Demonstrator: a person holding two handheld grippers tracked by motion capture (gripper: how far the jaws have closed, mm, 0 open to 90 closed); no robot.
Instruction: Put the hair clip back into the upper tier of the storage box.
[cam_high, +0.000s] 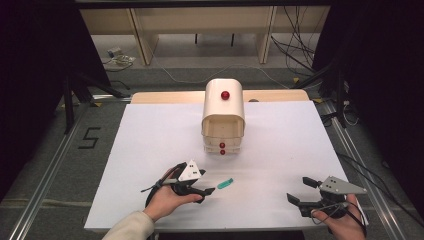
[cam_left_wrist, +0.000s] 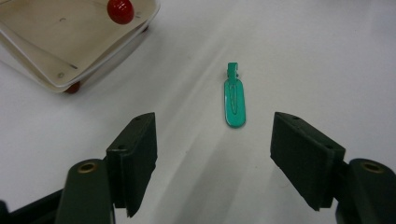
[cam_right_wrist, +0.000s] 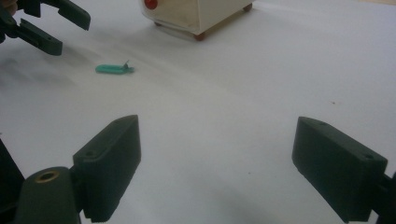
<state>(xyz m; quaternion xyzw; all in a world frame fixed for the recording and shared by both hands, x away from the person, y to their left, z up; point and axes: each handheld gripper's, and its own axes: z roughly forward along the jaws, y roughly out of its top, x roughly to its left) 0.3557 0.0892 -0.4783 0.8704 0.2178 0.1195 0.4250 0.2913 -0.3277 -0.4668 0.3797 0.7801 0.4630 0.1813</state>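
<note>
A small flat green plastic piece (cam_high: 225, 183) lies on the white table sheet (cam_high: 150, 150), in front of a cream chest of small drawers (cam_high: 223, 112) with red knobs. My left gripper (cam_high: 207, 182) is just left of the piece, open, with nothing between its jaws. In the left gripper view the green piece (cam_left_wrist: 234, 100) lies ahead of my left gripper (cam_left_wrist: 215, 154), beyond the pads. My right gripper (cam_high: 301, 190) rests open near the front right edge. In the right gripper view, my right gripper (cam_right_wrist: 215, 163) has only bare sheet between its jaws, and the green piece (cam_right_wrist: 113, 69) lies far off at the upper left.
The chest (cam_left_wrist: 70, 56) shows an open cream drawer with a red knob (cam_left_wrist: 120, 10) in the left gripper view. The left gripper (cam_right_wrist: 46, 28) appears at the top left of the right gripper view. Wide white sheet lies on both sides of the chest. Cables lie on the floor beyond the table.
</note>
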